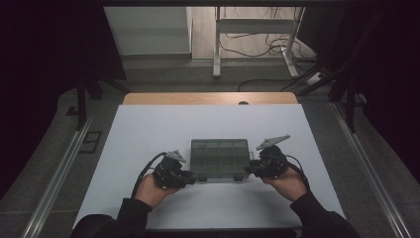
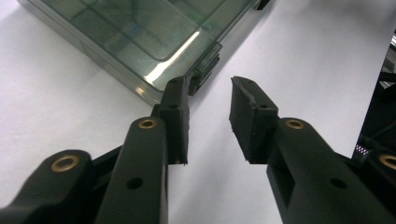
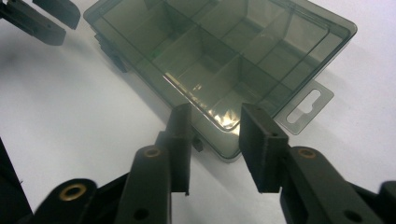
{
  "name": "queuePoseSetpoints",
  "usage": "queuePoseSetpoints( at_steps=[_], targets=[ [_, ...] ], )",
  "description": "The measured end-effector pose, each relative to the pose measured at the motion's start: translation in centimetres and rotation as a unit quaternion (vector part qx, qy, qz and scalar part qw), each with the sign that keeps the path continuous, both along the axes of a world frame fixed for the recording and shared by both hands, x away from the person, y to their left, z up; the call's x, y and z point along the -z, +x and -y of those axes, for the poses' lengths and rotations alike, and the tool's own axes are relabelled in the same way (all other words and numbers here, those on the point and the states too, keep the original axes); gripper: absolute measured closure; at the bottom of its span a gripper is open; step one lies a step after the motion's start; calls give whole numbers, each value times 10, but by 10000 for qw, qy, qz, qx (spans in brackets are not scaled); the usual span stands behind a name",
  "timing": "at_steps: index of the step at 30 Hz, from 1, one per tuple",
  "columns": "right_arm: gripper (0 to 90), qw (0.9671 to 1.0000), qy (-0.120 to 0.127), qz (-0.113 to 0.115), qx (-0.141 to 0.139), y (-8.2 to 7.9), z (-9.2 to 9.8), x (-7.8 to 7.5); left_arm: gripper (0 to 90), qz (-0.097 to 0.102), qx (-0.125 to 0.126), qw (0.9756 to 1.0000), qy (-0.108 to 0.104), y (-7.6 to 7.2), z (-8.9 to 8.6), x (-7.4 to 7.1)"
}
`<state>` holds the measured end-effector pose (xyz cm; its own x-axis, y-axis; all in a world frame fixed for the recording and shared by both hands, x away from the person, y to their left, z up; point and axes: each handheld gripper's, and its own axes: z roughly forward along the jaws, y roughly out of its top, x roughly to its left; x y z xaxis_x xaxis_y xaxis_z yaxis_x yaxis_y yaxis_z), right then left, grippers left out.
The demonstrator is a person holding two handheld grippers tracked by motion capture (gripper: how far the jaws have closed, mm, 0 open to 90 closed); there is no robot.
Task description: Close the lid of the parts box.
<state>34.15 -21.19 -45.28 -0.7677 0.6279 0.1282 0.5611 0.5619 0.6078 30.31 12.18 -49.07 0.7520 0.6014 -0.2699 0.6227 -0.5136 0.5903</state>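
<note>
grey carpet floor, white desk frame, floor cables, dim room.

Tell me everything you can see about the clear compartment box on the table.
The compartment box is a flat, rectangular case of smoky see-through plastic, split by dividers into compartments that look empty. Its lid is closed, with two dark latches along the near edge and a clear hang tab at one end. It lies flat on the white table, near the person's edge. The left gripper and right gripper sit at its near corners, jaws parted at the latches.
</note>
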Motion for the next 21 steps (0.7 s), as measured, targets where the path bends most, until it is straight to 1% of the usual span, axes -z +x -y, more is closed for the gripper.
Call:
queuePoseSetpoints(
  at_steps=[4, 7, 14, 16, 21],
  targets=[
    [598, 10000, -24, 75, 6, -4, 0, -2, 642, 8, -43, 10000, -15, -1, -3, -2],
    [565, 9998, -49, 164, 27, -6, 1, -2, 618, 56, -53, 10000, -2, -3, -4, -3],
    [497, 9994, 11, 318, 124, -11, 7, -4, 583, 136, -145, 9998, -18, -4, -11, -8],
    [476, 9991, 1, 397, 139, -13, 8, -4, 569, 150, -169, 9997, -35, -4, -13, -10],
    [449, 9987, 10, 468, 199, -16, 11, -4, 543, 171, -195, 9996, -56, -5, -17, -12]
  ],
)
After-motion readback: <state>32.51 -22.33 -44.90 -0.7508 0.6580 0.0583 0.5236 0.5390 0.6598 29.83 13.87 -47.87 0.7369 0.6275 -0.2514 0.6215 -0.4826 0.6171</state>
